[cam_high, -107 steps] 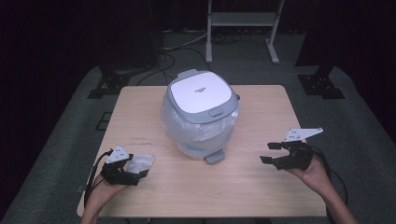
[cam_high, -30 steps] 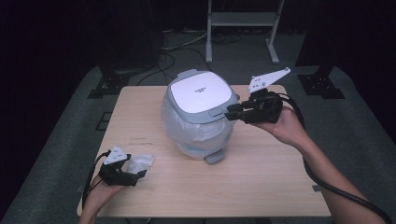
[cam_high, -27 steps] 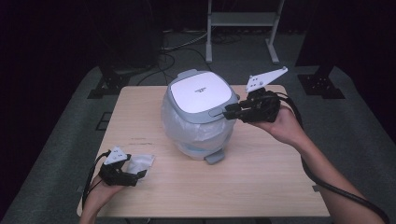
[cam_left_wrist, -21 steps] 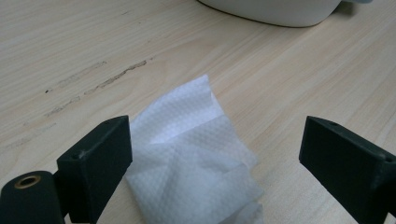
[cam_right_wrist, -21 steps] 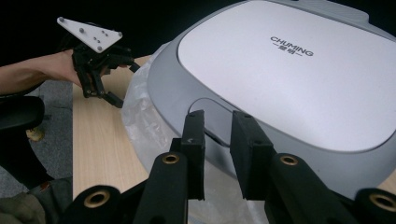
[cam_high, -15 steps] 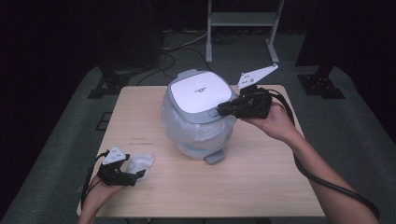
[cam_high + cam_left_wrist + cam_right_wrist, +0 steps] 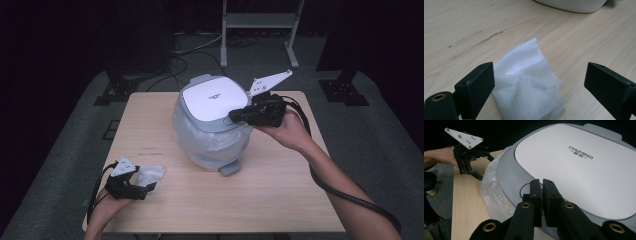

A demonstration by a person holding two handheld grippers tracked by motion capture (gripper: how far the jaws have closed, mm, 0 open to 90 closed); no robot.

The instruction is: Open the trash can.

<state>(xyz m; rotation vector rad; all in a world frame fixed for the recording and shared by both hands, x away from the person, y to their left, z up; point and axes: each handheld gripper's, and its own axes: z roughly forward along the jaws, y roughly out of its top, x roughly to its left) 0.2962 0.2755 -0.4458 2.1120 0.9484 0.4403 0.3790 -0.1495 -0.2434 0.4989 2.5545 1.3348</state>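
A rice cooker (image 7: 212, 100) with a white lid (image 7: 579, 170) and a grey rim stands mid-table, its body wrapped in clear plastic (image 7: 210, 142). My right gripper (image 7: 232, 116) comes in from the right. Its jaws are shut with nothing between them, and the tips (image 7: 541, 182) lie on the grey rim beside a round outline. A crumpled white paper napkin (image 7: 150, 175) lies at the table's front left. My left gripper (image 7: 149, 188) rests there, open, and the napkin (image 7: 524, 82) lies between its jaws, touching one of them.
The wooden table (image 7: 280, 200) has bare room in front of and to the right of the cooker. A cable (image 7: 350, 197) trails from the right gripper along the forearm. The left gripper (image 7: 485, 167) shows far off in the right gripper view. A metal stand (image 7: 260, 20) is behind the table.
The right gripper rose from the table's right front, moved to the cooker's right side and slid left onto the lid's rim, its jaws closing. The left gripper stayed put.
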